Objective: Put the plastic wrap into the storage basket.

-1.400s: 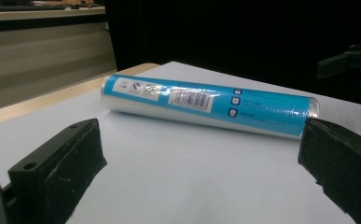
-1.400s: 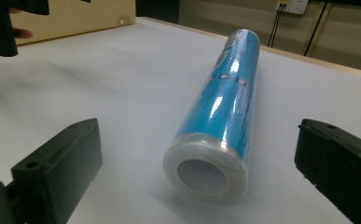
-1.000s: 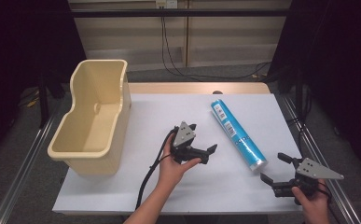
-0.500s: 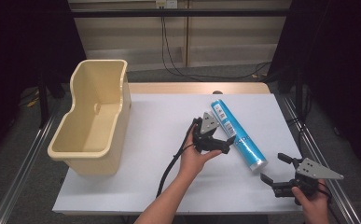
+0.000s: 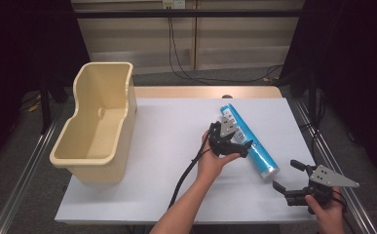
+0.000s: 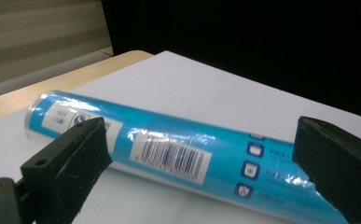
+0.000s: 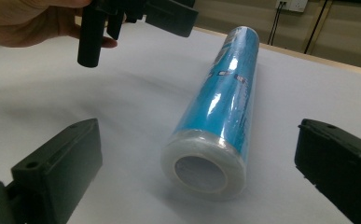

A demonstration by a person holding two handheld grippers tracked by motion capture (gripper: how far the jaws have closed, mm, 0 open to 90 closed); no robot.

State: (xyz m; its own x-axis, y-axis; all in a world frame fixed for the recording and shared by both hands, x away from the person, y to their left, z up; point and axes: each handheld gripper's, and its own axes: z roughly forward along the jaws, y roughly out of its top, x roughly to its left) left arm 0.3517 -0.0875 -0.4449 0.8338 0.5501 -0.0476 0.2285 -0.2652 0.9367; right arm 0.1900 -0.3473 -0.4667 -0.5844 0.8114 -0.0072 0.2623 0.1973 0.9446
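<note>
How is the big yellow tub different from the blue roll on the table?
The cream plastic tub stands upright and open on top, at the table's left edge; the blue wrapped roll lies on its side, right of middle. The tub is wide and boxy; the roll is a slim cylinder. Both rest on the white table, ungripped.

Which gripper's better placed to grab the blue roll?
Left. The left gripper is right at the roll, jaws open along it. The right gripper sits open near the table corner, off the roll's end.
</note>
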